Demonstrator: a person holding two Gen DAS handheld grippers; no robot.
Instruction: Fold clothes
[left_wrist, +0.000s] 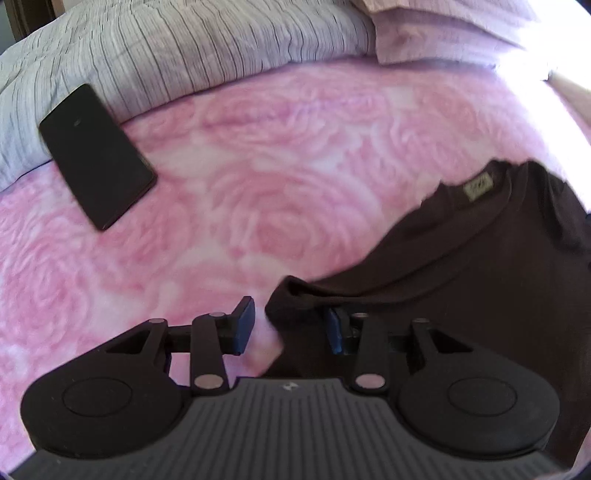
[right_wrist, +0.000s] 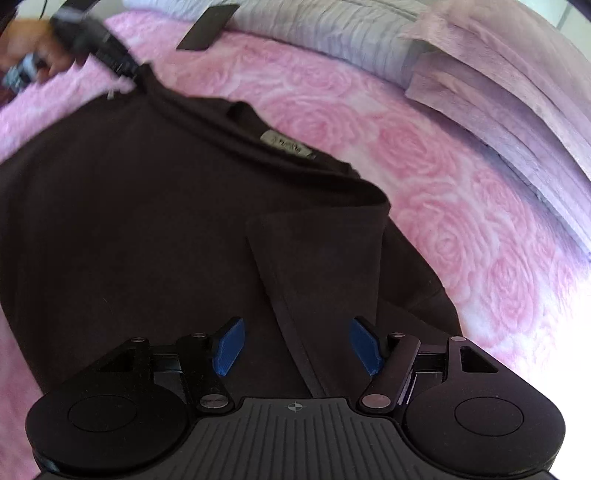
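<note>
Right wrist view showed the dark shirt (right_wrist: 147, 221) lying on the pink bedspread (right_wrist: 461, 221) with 1 sleeve (right_wrist: 325, 258) folded in, the other side left, both the right gripper (right_wrist: 295, 345) and the left gripper (left_wrist: 288, 328) released.

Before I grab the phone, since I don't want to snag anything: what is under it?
The phone rests with its upper end on the striped pillow, its lower end on the pink rose blanket. Anything directly beneath it is covered.
</note>
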